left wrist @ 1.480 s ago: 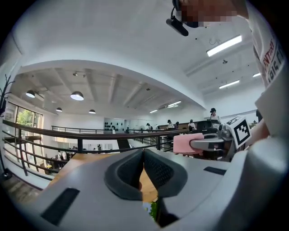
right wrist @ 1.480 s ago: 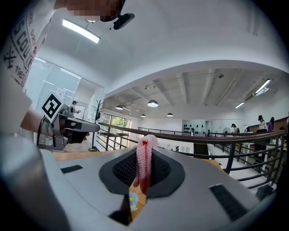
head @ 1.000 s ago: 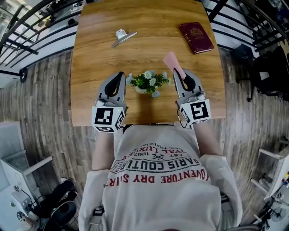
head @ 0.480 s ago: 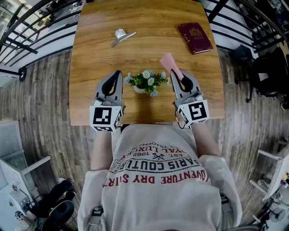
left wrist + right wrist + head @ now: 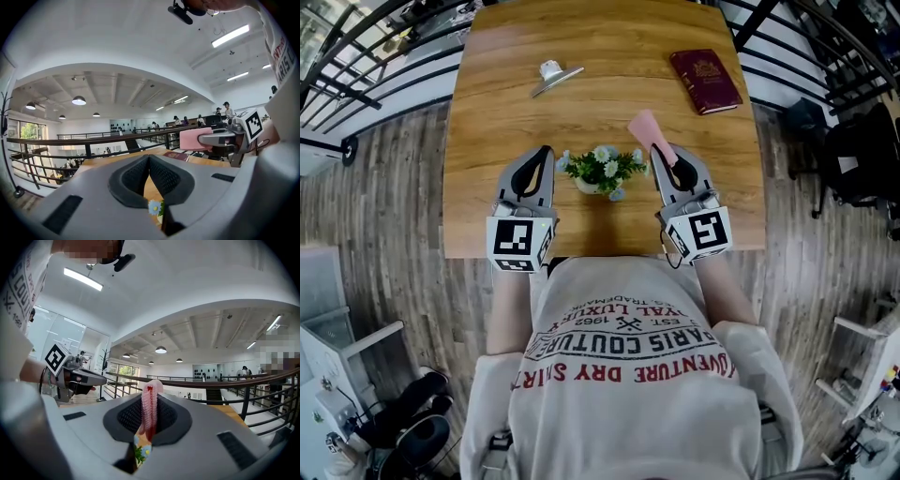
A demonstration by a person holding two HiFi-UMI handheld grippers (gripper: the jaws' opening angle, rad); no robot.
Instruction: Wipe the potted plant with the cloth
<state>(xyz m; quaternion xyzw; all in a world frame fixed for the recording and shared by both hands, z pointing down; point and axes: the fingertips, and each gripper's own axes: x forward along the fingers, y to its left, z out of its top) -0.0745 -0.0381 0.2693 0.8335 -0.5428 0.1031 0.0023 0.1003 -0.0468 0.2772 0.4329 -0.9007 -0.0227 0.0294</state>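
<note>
Left hand-held gripper [image 5: 546, 157]: pressed together, empty, beside the potted plant [image 5: 602, 170].
Right hand-held gripper [image 5: 664, 159]: pinching the pink cloth [image 5: 644, 127].
Bench [image 5: 506, 103]: wooden.

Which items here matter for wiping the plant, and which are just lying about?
For the job: potted plant; pink cloth, clamped in the right gripper.
Lying about: red booklet; small metal tool.

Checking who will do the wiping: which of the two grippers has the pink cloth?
The right gripper: its jaws are shut on the pink cloth, which sticks out past their tips. The left gripper is shut on nothing.
</note>
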